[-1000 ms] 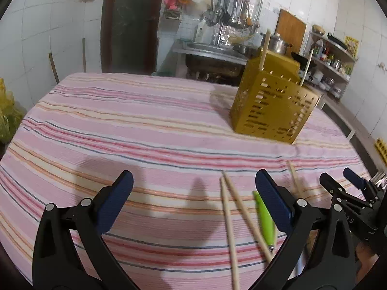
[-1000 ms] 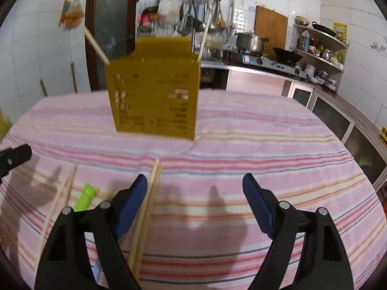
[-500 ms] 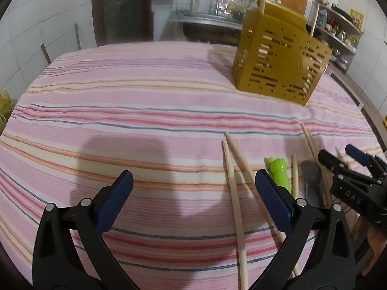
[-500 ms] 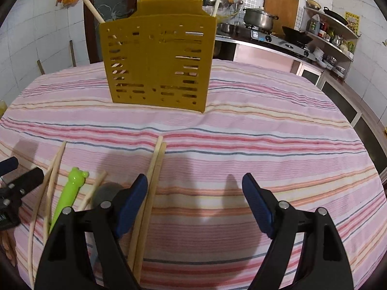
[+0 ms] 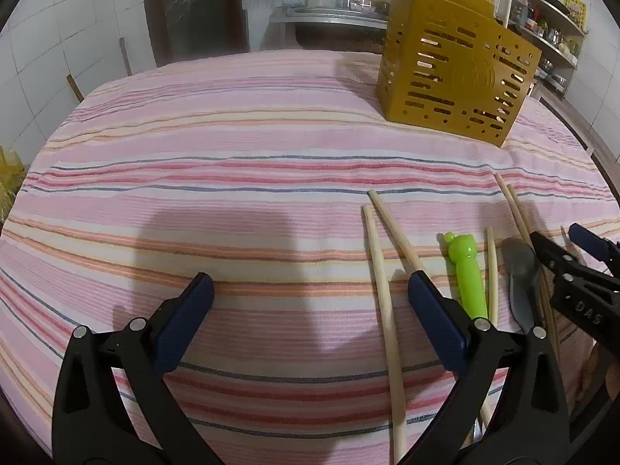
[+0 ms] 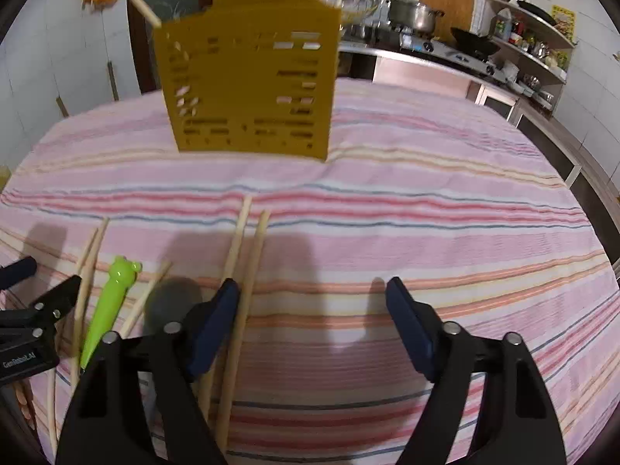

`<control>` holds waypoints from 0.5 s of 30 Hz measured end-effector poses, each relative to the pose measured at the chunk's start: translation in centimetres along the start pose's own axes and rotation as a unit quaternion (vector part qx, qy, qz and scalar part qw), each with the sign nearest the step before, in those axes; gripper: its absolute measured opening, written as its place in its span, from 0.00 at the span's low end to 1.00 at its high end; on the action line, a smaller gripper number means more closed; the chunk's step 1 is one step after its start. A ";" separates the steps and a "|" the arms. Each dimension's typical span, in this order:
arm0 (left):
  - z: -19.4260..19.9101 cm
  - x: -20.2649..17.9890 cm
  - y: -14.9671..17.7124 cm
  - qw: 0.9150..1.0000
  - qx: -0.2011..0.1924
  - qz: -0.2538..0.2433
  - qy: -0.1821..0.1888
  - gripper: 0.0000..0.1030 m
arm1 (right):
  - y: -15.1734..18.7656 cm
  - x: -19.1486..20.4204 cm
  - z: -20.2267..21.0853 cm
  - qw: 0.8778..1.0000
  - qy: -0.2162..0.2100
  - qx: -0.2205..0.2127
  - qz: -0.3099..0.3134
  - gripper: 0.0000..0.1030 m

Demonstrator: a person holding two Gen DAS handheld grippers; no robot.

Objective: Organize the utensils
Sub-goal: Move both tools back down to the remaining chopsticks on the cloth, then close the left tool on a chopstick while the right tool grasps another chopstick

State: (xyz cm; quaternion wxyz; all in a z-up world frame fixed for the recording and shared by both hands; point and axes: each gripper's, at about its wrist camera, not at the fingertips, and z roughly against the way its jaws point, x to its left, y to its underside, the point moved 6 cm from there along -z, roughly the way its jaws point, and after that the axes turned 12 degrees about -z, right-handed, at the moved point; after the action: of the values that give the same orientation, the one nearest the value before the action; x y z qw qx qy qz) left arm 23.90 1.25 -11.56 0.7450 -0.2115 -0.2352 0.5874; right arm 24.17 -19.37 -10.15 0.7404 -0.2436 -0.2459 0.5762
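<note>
The desk (image 5: 232,162), covered in a pink striped cloth, carries everything. At its far side stands the yellow slotted holder (image 5: 457,77), upright, with two pale sticks (image 6: 137,0) already poking out of its top; that much of the sorting looks done.

The rest remains loose on the cloth at the near edge. A pair of chopsticks (image 5: 381,271) lies just inside the left gripper's right finger, the two crossing slightly at their far ends. Another pair of chopsticks (image 6: 242,271) lies side by side next to the right gripper's left finger. Between the two pairs sit a green animal-topped utensil (image 5: 467,271), one thinner stick (image 5: 492,271) just beside it, and a dark grey spoon (image 5: 521,279) whose bowl points toward the holder.

The left gripper (image 5: 310,321) hovers low over the cloth with its jaws spread wide and nothing between them. The right gripper (image 6: 312,321) is likewise spread and empty, its left finger close to the second pair.

By my reading the task is at an early-to-middle stage: six or so pieces are still to be lifted and dropped into the holder, and neither gripper has taken one yet.
</note>
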 end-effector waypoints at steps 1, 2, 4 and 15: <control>-0.1 0.0 0.0 1.000 0.001 0.000 -0.001 0.94 | -0.1 0.2 -0.1 1.000 0.002 0.000 0.001 0.69; -0.1 0.0 -0.1 1.000 0.002 -0.001 -0.001 0.94 | -0.2 0.2 -0.1 1.000 0.004 -0.001 0.001 0.68; -0.2 -0.1 -0.1 1.000 0.002 -0.002 -0.002 0.91 | -0.4 0.4 -0.3 1.000 0.003 0.001 -0.002 0.62; 0.4 -1.4 -0.9 1.000 -0.010 -0.007 0.014 0.40 | -1.1 1.6 -0.7 1.000 -0.016 0.004 -0.016 0.17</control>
State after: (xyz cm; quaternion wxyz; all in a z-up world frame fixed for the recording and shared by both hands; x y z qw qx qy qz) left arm 24.05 -0.27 -10.88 0.7503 -0.2256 -0.2316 0.5766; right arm 25.72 -18.09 -9.85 0.7465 -0.2271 -0.2591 0.5693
